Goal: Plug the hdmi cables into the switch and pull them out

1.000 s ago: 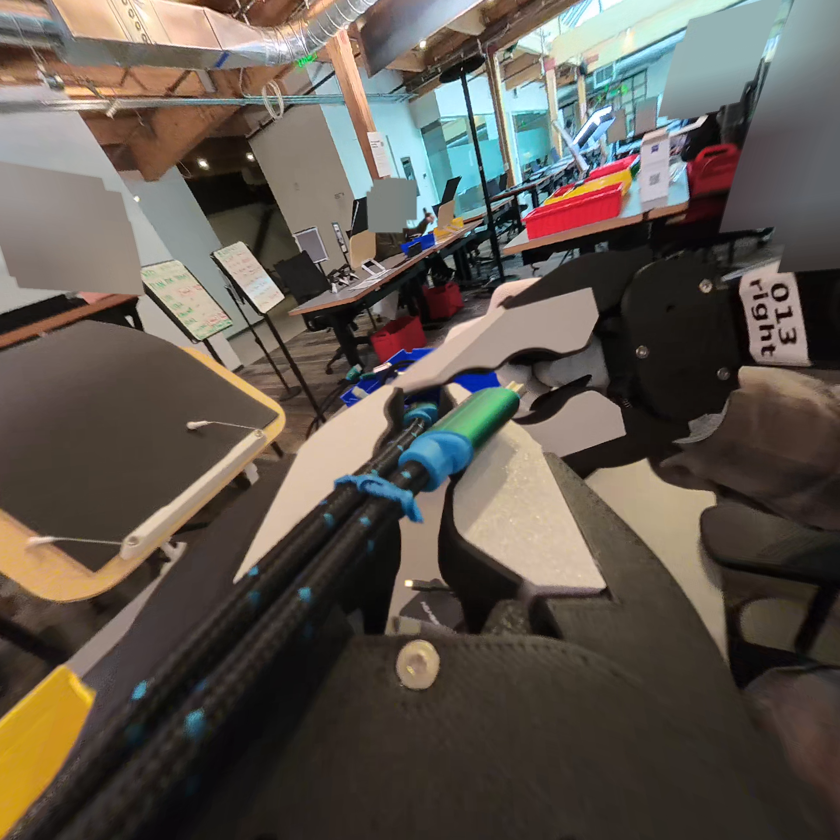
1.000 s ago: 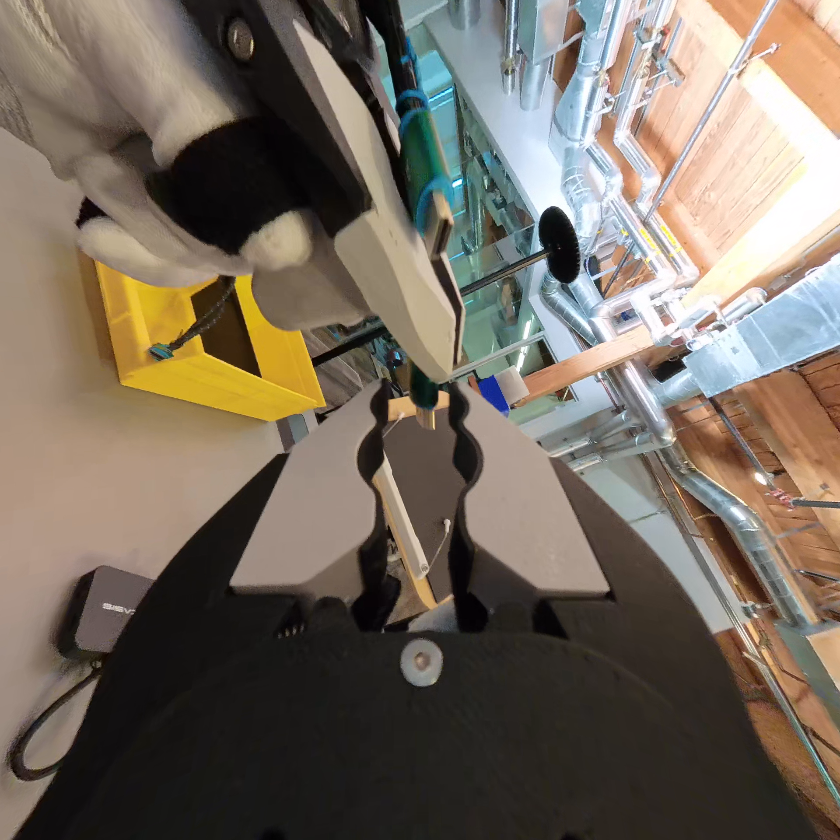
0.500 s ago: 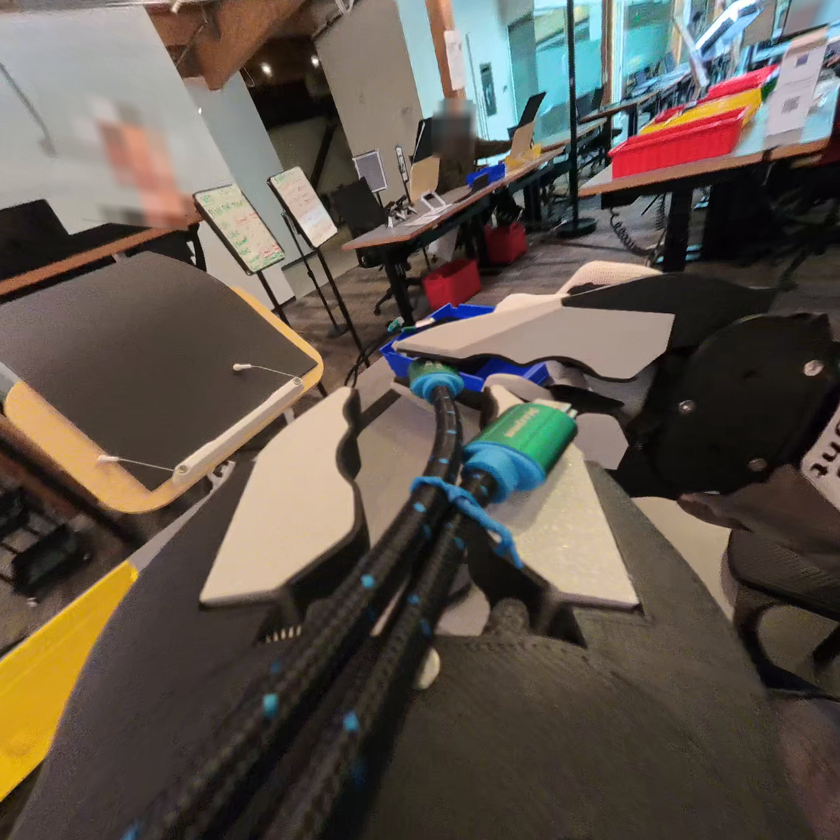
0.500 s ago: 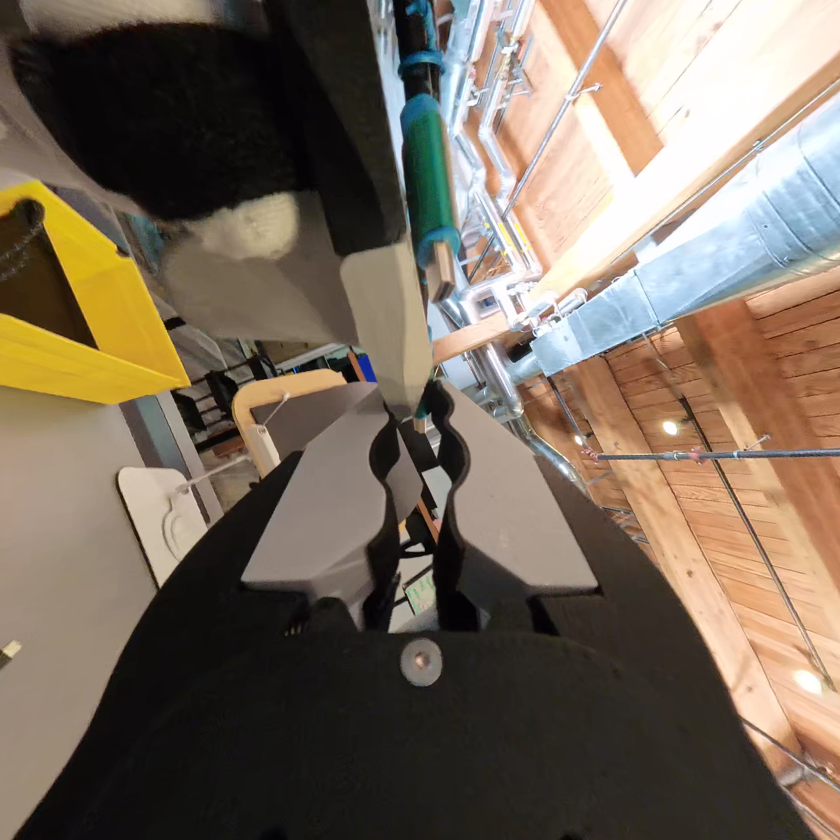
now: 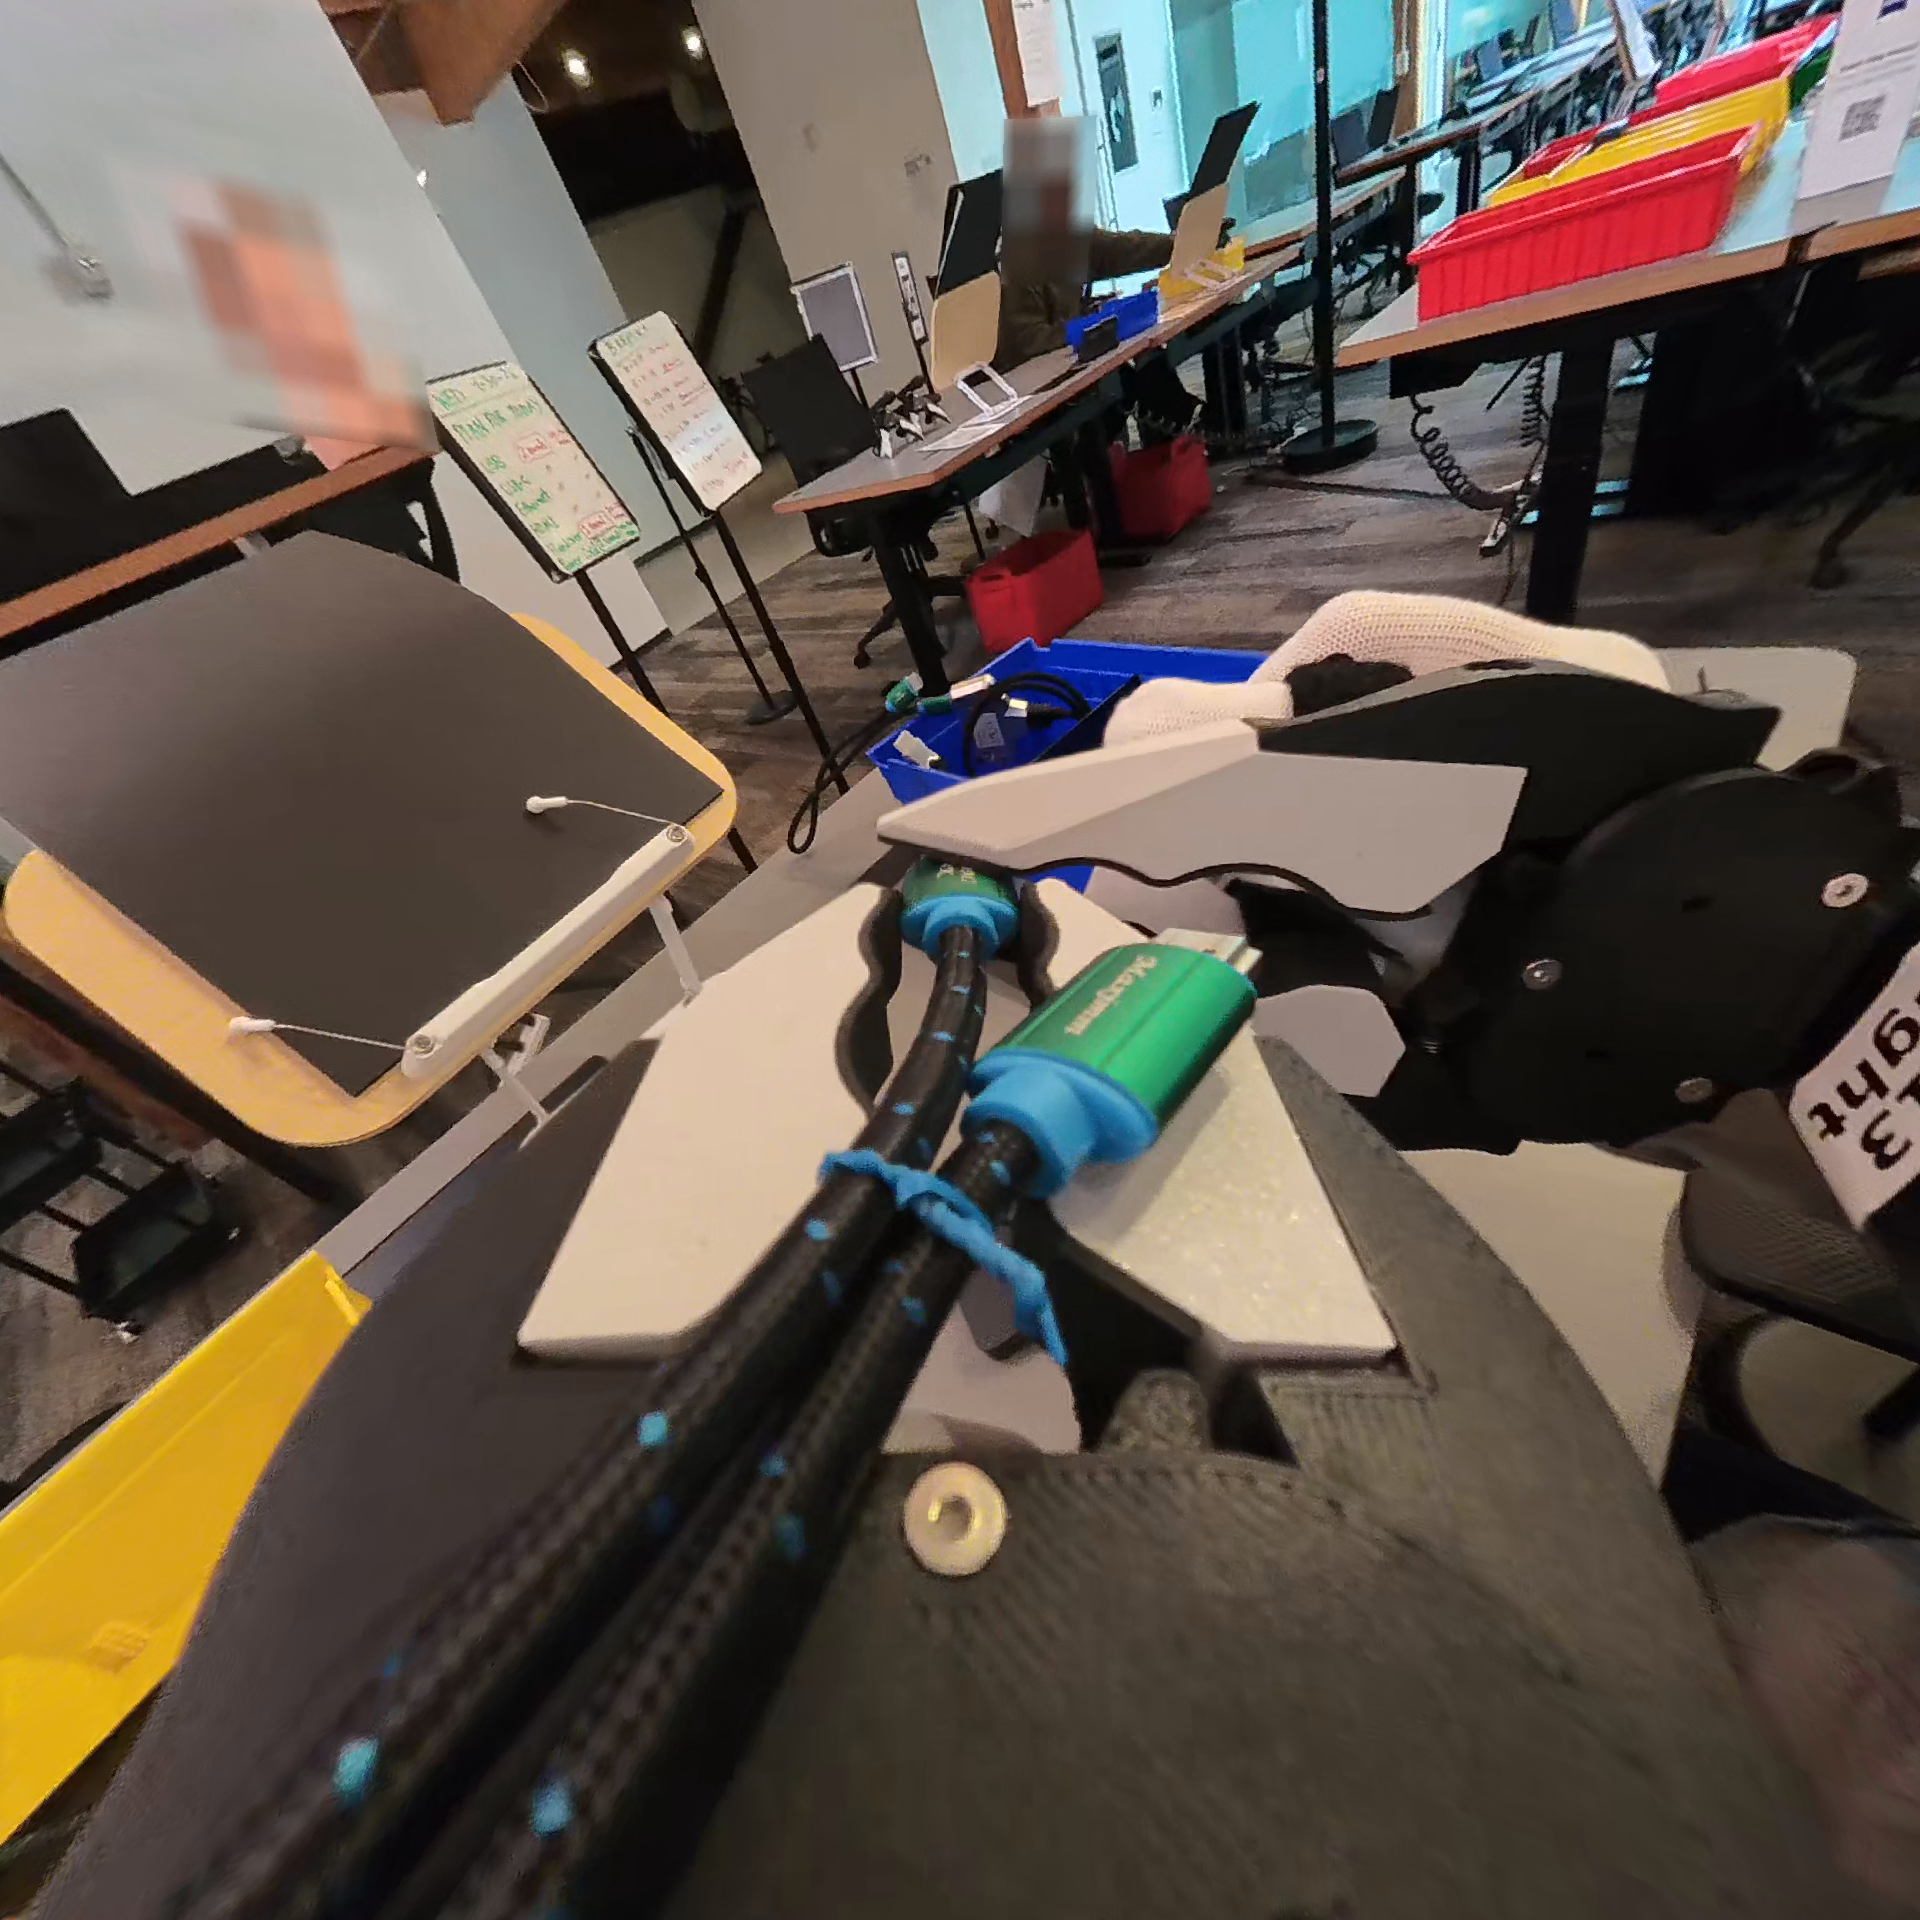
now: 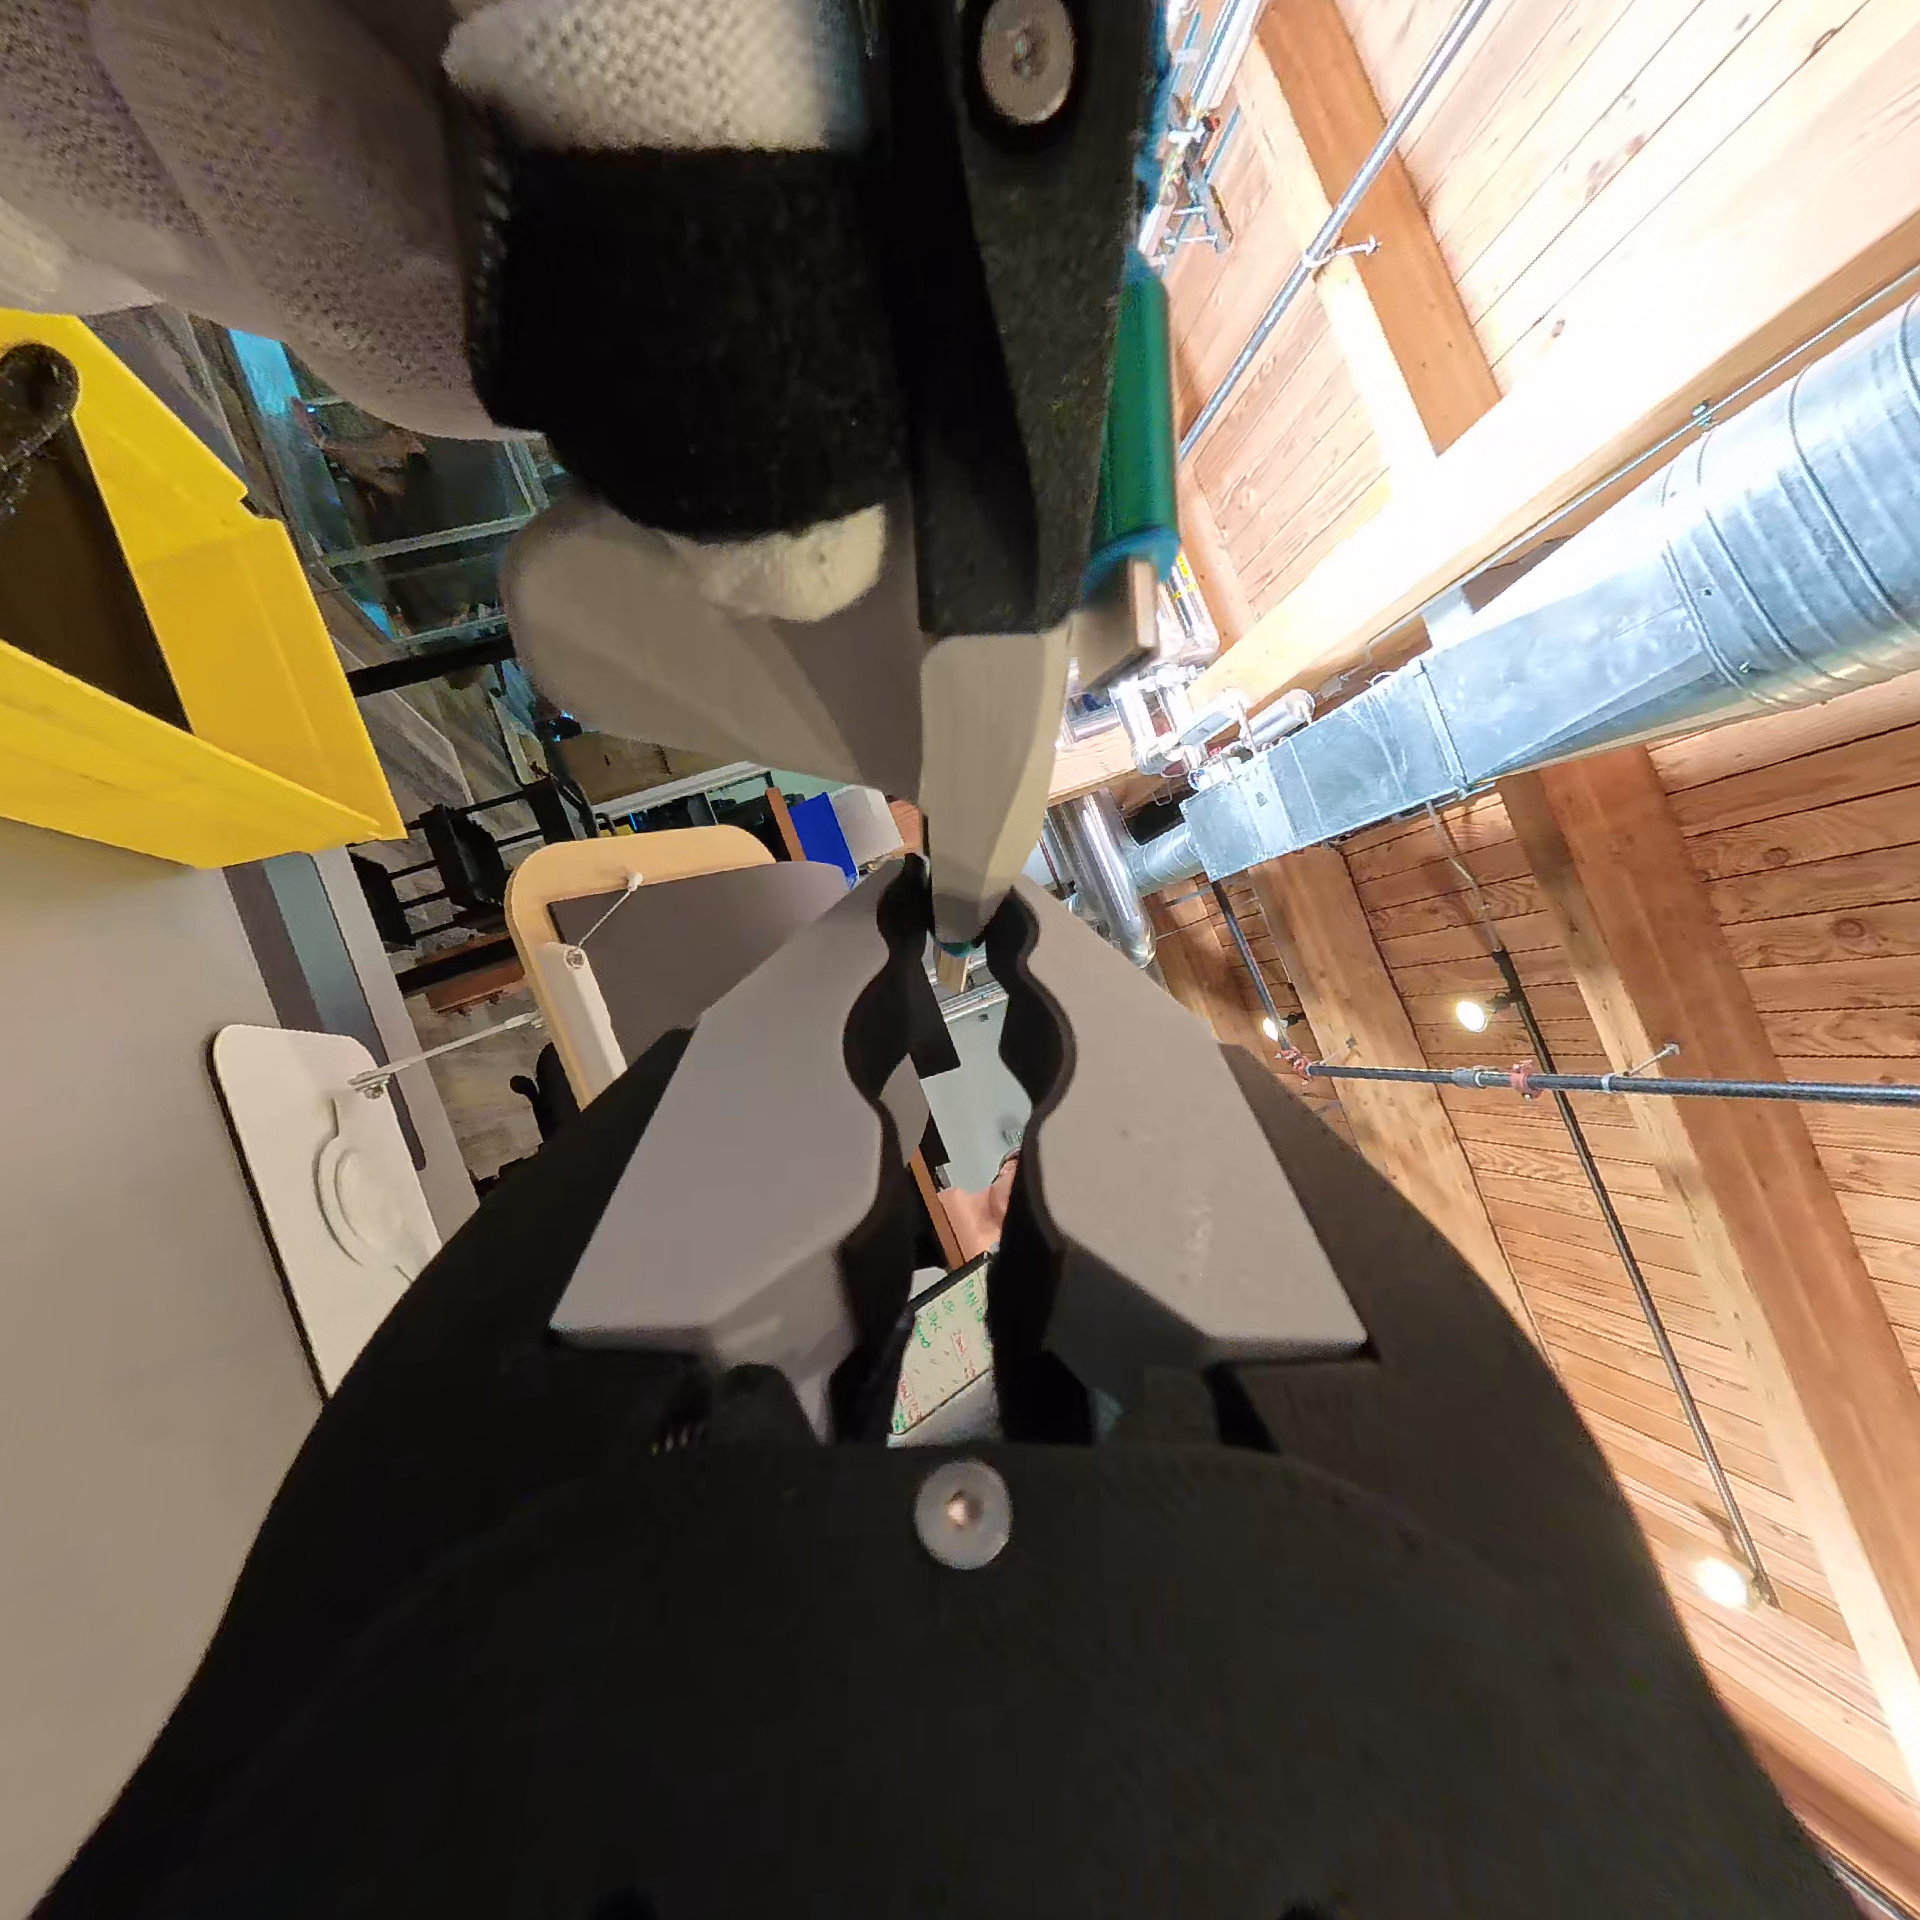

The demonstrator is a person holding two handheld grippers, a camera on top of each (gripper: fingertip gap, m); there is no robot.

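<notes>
Cable ends look light and rigid; I'd judge the green plug [image 5: 1127, 1023] best taken by its metal shell, the braided black cord being springy. It rests on the left gripper [image 5: 951, 940], whose jaws clamp the second plug [image 5: 956, 896] at twelve o'clock. The right gripper [image 6: 951, 935] meets it tip to tip; whether it is pinching, I cannot tell.

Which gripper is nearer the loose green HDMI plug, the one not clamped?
Left. The loose plug lies on the left gripper, on top of one finger beside the clamped cable. The right gripper reaches in from the side, just beyond the plug's metal tip.
</notes>
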